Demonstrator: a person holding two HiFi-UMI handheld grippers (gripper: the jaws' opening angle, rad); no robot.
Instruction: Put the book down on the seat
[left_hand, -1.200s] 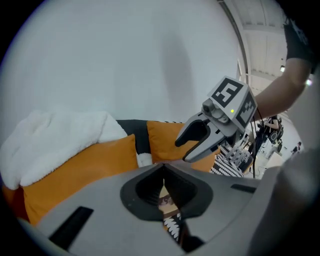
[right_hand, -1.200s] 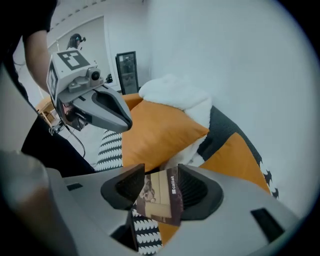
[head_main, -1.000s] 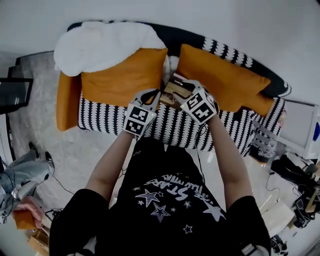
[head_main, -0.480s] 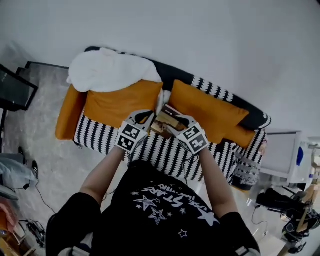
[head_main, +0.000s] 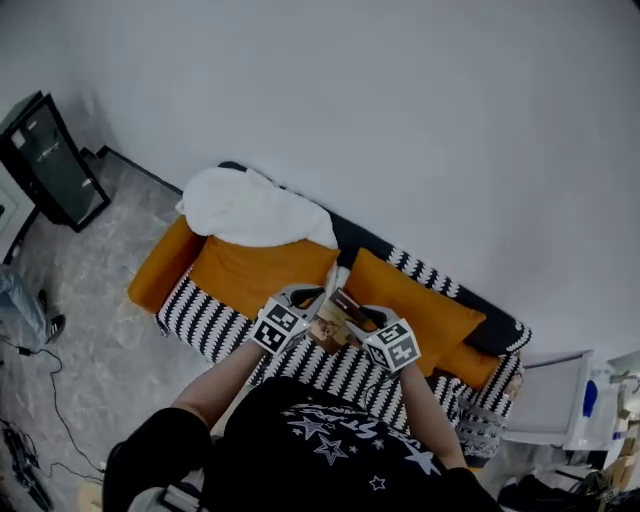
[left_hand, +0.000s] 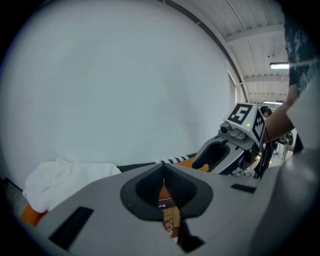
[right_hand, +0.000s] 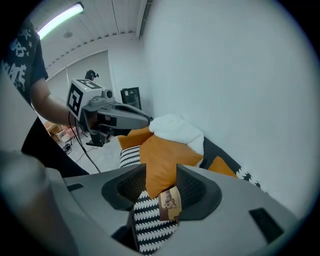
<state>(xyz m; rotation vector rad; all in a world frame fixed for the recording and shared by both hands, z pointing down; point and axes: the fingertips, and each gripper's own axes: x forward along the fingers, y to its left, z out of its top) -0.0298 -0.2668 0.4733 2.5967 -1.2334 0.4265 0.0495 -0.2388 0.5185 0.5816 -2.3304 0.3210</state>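
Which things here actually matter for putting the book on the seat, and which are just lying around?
Job: book; left gripper, shut on it; right gripper, jaws open though just closing a little; striped sofa seat.
Lying about: orange cushions; white blanket; dark screen.

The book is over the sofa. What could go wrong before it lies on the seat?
The left gripper seems to pinch the book by one edge, so it may tilt or slip. The orange cushions cover much of the striped seat; the book might land near its front and slide off.
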